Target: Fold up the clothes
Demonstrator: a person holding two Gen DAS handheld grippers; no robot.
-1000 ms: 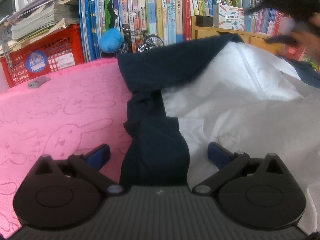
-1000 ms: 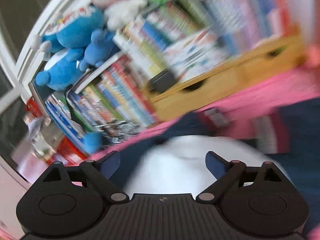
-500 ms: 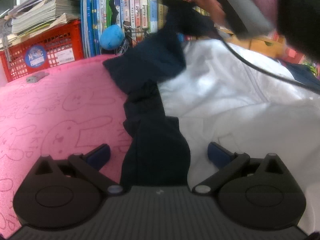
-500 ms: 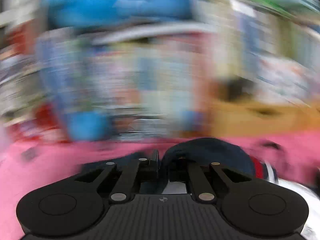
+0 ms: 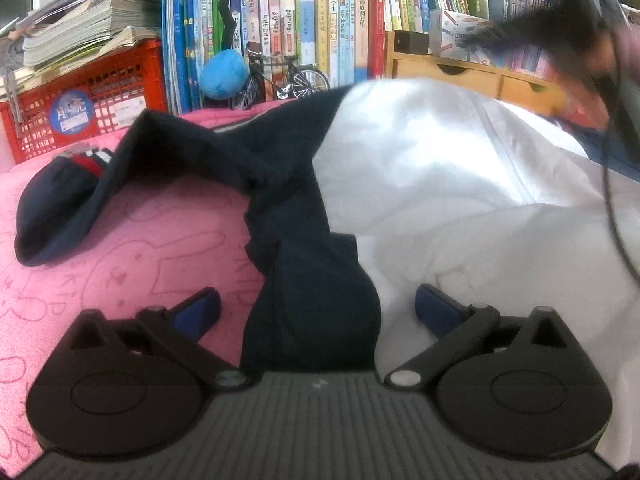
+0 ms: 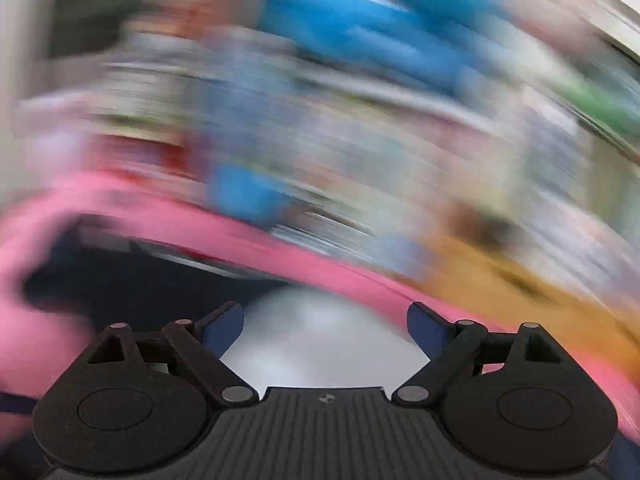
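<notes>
A jacket with navy outer fabric and a white lining (image 5: 460, 184) lies on the pink mat (image 5: 140, 248). Its navy sleeve (image 5: 168, 160) stretches out to the left, with the cuff (image 5: 52, 200) resting on the mat. My left gripper (image 5: 318, 308) is open, and a fold of navy fabric lies between its fingers, clear of both pads. My right gripper (image 6: 325, 324) hovers over the white lining (image 6: 320, 344). Its jaws are opening and nothing is between them. The right wrist view is heavily blurred. In the left wrist view the right gripper is a dark blur (image 5: 568, 36) at the top right.
Behind the mat stand a red crate (image 5: 88, 112) under stacked papers, a row of books (image 5: 320, 20), a blue ball (image 5: 224, 74), a toy bicycle (image 5: 280, 80) and a wooden drawer unit (image 5: 460, 76). A black cable (image 5: 612, 220) hangs down over the lining at right.
The right gripper shut on the navy sleeve, carried it left and let it go; the sleeve now lies spread on the mat. The right gripper has swung away right. The left gripper stayed put.
</notes>
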